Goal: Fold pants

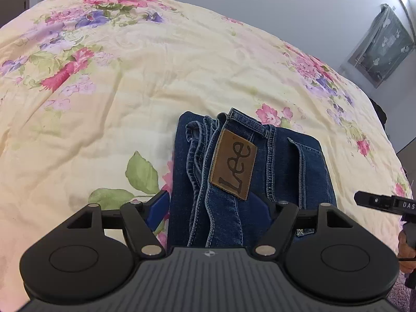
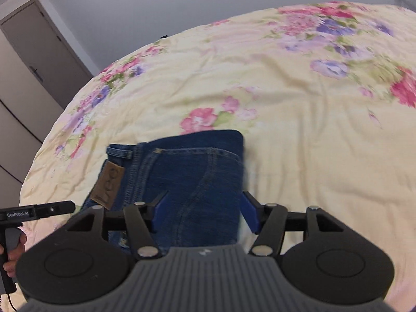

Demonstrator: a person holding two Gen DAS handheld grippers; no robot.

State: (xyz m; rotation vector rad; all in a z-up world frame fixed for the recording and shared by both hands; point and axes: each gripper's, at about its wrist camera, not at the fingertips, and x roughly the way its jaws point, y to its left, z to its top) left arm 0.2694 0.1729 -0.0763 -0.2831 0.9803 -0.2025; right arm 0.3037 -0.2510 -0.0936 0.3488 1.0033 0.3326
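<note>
Left gripper [image 1: 218,202]: my jaws stand wide apart over the near edge of the jeans [image 1: 249,161]; the denim runs up between them, but the pads do not press it, so I hold nothing.

Right gripper [image 2: 202,210]: jaws apart as well, the blue pads [image 2: 251,212] straddling the near end of the bundle without pinching it.

Jeans: a compact folded stack on the quilt [image 1: 130,83], waistband and belt loops uppermost, the brown patch [image 1: 233,164] face up, a back pocket on top in the right view.

Place: near the front edge of the bed, between my two tools, which sit close side by side; each shows at the edge of the other's view.

Hands: a hand [image 2: 11,254] grips the left tool's handle, seen low in the right view.

Done: by my reading the legs are already doubled under and the stack is squared; both grips look released.

Left: little, I judge. The seam side bunches slightly in the left view and may want a pat flat; the underside I cannot see.

Room: grey door [image 2: 44,49] and plain wall beyond the bed.
</note>
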